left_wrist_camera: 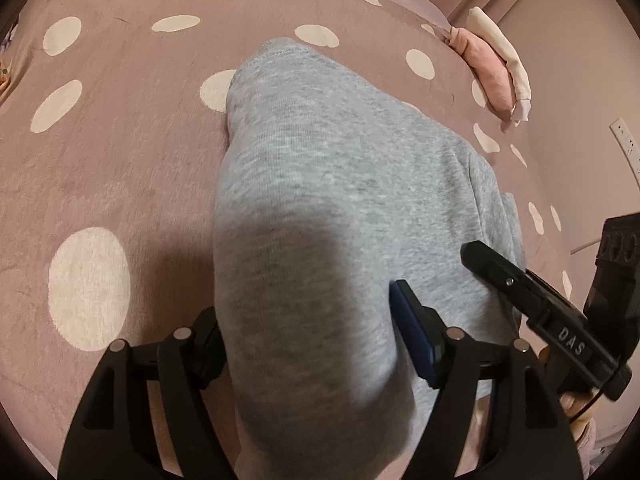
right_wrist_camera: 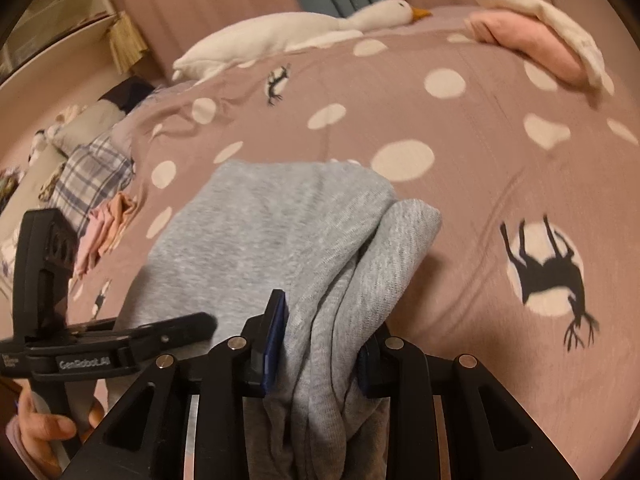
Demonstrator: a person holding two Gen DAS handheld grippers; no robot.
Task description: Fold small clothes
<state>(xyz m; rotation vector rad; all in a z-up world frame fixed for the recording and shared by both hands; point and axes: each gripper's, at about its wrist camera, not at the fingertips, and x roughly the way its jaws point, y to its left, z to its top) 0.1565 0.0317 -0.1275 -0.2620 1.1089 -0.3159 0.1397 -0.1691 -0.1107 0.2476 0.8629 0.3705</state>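
Observation:
A grey knit garment [left_wrist_camera: 320, 184] lies on the pink dotted bedspread [left_wrist_camera: 120, 152] and drapes up toward both cameras. My left gripper [left_wrist_camera: 308, 332] is shut on the garment's near edge, with cloth filling the space between its fingers. My right gripper [right_wrist_camera: 320, 344] is shut on a bunched fold of the same grey garment [right_wrist_camera: 272, 232]. The right gripper also shows at the right of the left wrist view [left_wrist_camera: 532, 292]. The left gripper shows at the lower left of the right wrist view [right_wrist_camera: 120, 340].
A pink and cream folded pile [left_wrist_camera: 496, 68] lies at the bed's far right edge, also seen in the right wrist view [right_wrist_camera: 536, 40]. A white plush goose [right_wrist_camera: 300, 32] lies along the far side. Plaid and pink clothes [right_wrist_camera: 96, 200] sit at the left.

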